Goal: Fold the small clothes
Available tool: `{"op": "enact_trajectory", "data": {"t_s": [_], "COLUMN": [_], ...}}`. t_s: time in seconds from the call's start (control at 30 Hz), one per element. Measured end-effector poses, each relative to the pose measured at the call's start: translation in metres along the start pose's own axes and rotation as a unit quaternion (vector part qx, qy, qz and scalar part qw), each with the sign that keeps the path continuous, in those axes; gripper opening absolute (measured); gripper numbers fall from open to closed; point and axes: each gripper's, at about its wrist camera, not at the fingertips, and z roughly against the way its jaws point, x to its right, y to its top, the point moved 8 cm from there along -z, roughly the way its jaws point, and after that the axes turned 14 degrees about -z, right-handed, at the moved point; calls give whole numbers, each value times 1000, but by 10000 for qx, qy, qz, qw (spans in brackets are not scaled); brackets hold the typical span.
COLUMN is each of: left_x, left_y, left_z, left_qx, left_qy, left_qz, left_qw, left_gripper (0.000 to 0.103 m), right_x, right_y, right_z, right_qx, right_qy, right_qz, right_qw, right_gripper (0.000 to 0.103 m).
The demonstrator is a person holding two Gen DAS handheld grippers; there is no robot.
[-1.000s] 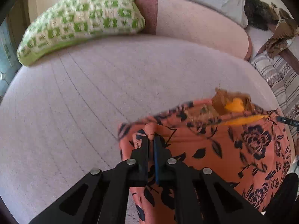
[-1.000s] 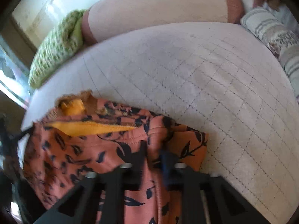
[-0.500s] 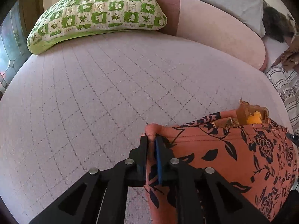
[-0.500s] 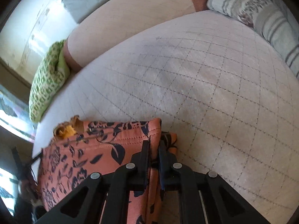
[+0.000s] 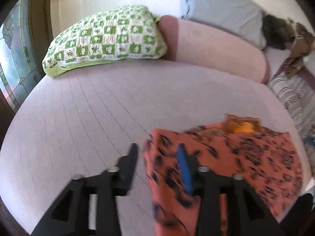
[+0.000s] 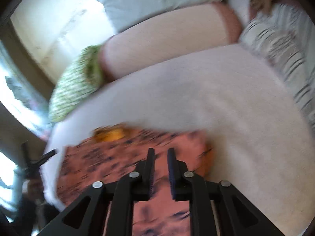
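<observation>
A small orange garment with a dark floral print (image 5: 246,157) lies folded on the pale quilted bed (image 5: 98,108), with a yellow inner patch (image 5: 244,128) at its far edge. My left gripper (image 5: 157,153) is open over the garment's left edge, fingers either side of the hem. In the right wrist view the same garment (image 6: 118,163) lies under my right gripper (image 6: 160,154), which is open a little above the cloth. Both views are motion-blurred.
A green checked pillow (image 5: 106,39) lies at the far left beside a pink bolster (image 5: 216,45). A grey pillow (image 5: 222,7) is behind it. Striped cloth (image 5: 293,96) lies at the right edge. A window (image 5: 13,45) is at the left.
Both grippers have opened and let go of the garment's folded edge. The garment now lies flat on the bed, and both grippers have drawn back slightly.
</observation>
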Motion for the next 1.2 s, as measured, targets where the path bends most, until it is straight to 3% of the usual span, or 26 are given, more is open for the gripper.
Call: {"op": "enact_trajectory", "data": {"t_s": [0.07, 0.1, 0.17, 0.23, 0.3, 0.33, 0.4, 0.5, 0.57, 0.6, 0.67, 0.73, 0.77, 0.83, 0.93, 1.07, 1.2], "left_x": [19, 25, 36, 36, 32, 30, 29, 34, 42, 45, 46, 41, 39, 36, 47, 82, 134], "left_y": [-13, -20, -39, -65, -74, -71, -62, -52, -56, -61, -78, -92, -93, -82, -59, -38, -25], "left_z": [15, 15, 5, -24, -30, -25, -11, 16, 27, 24, 4, -15, -14, -1, 14, 18, -1], "left_qx": [125, 96, -142, -702, -750, -703, -502, -127, 67, 31, -398, -917, -956, -684, -352, -64, -69], "left_qy": [-231, -282, -407, -172, 184, 220, 38, -16, -121, -160, -93, 125, 109, 97, 154, -151, -504], "left_qz": [-68, -52, -12, -91, -216, -156, 125, 178, 191, 187, 103, 49, 145, 404, 238, 129, -204], "left_qw": [9996, 9995, 9991, 9973, 9968, 9972, 9987, 9998, 9997, 9997, 9991, 9957, 9953, 9968, 9990, 9998, 9985], "left_gripper": [53, 53, 54, 54, 54, 54, 54, 57, 67, 70, 70, 70, 70, 70, 70, 71, 71], "right_x": [-1, 5, 48, 80, 79, 71, 54, 35, 31, 36, 73, 84, 83, 77, 86, 112, 104], "right_y": [-24, -29, -35, -33, -29, -27, -32, -52, -77, -88, -103, -102, -99, -91, -81, -87, -90], "right_z": [-16, -24, -45, -48, -29, -16, 3, 17, 14, 9, -3, 7, 17, 37, 57, 53, 32], "right_qx": [-453, -494, -574, -501, -302, -113, 60, -52, -333, -423, -532, -368, -292, -85, 78, -187, -424], "right_qy": [319, 220, -547, -427, -257, -229, -35, 347, 668, 574, -30, 414, 449, 443, 452, 286, 384], "right_qz": [-99, -94, -487, -1291, -1549, -1451, -1217, -1113, -1190, -1234, -1685, -2201, -2230, -1974, -1953, -2330, -2176], "right_qw": [9984, 9985, 9957, 9894, 9871, 9891, 9925, 9932, 9901, 9898, 9843, 9739, 9734, 9793, 9797, 9719, 9743], "right_gripper": [63, 69, 64, 45, 49, 59, 64, 64, 67, 67, 64, 63, 63, 64, 67, 68, 68]}}
